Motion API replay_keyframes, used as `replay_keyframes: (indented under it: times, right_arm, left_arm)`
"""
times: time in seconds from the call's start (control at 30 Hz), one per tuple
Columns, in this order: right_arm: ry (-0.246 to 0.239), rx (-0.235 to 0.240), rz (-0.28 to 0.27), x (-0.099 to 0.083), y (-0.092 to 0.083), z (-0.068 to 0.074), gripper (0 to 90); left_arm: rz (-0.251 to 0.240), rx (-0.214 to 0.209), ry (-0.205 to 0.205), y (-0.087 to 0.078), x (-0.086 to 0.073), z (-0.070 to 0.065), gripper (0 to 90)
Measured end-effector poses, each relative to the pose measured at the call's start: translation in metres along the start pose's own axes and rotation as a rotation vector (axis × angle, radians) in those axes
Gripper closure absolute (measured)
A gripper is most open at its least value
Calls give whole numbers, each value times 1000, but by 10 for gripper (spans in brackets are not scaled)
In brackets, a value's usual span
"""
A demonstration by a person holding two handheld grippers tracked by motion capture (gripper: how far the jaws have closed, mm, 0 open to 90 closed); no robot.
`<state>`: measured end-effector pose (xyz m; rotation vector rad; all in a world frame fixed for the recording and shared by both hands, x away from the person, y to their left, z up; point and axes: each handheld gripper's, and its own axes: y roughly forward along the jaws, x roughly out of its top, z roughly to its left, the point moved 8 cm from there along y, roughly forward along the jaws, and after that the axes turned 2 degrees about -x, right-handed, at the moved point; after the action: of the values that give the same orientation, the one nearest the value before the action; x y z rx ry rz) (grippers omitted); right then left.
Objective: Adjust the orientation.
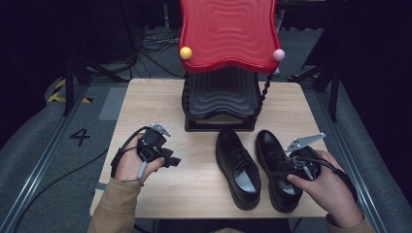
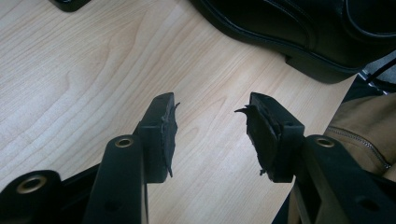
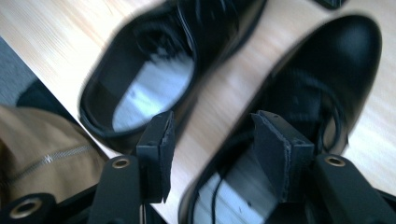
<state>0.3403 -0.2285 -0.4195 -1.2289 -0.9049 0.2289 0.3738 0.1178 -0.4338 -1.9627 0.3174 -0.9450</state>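
two black shoes stand side by side on the wooden table [image 1: 145, 102], toes toward 12 o'clock and heels toward the person. in the high view the left shoe [image 1: 237, 167] sits just right of the table's middle, and the right shoe [image 1: 277, 170] is just beside it at its 3 o'clock, a strip of bare wood between them. behind their toes, at 12 o'clock, stands a black ridged stand [image 1: 221, 104] with a red wavy panel [image 1: 228, 31] above it, a yellow ball [image 1: 185, 53] and a pink ball [image 1: 278, 54] at the panel's lower corners.

the left gripper [image 1: 165, 158] is held over bare table at the left shoe's 9 o'clock, well apart from it; its own view shows the jaws wide apart with nothing between them, only wood below.

the right gripper [image 1: 294, 167] is over the right shoe's laces and opening. in the right gripper view [image 3: 212, 149] the jaws stand wide, one above the gap between the shoes, the other above the right shoe's opening; whether that pad touches the shoe i cannot tell.
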Motion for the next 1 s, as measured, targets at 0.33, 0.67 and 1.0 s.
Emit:
replay_keyframes:
  times: [0.33,0.67,1.0]
  right_arm:
    - [23,23,220,-26,26,-1,495]
    - [59,44,289,-28,57,-2,610]
    - [184,39,331,-33,61,-2,765]
  left_arm:
    - [-3,-4,0,0,0,1,529]
    - [1,-5,-5,1,0,2,529]
    - [8,-2,4,3,0,1,521]
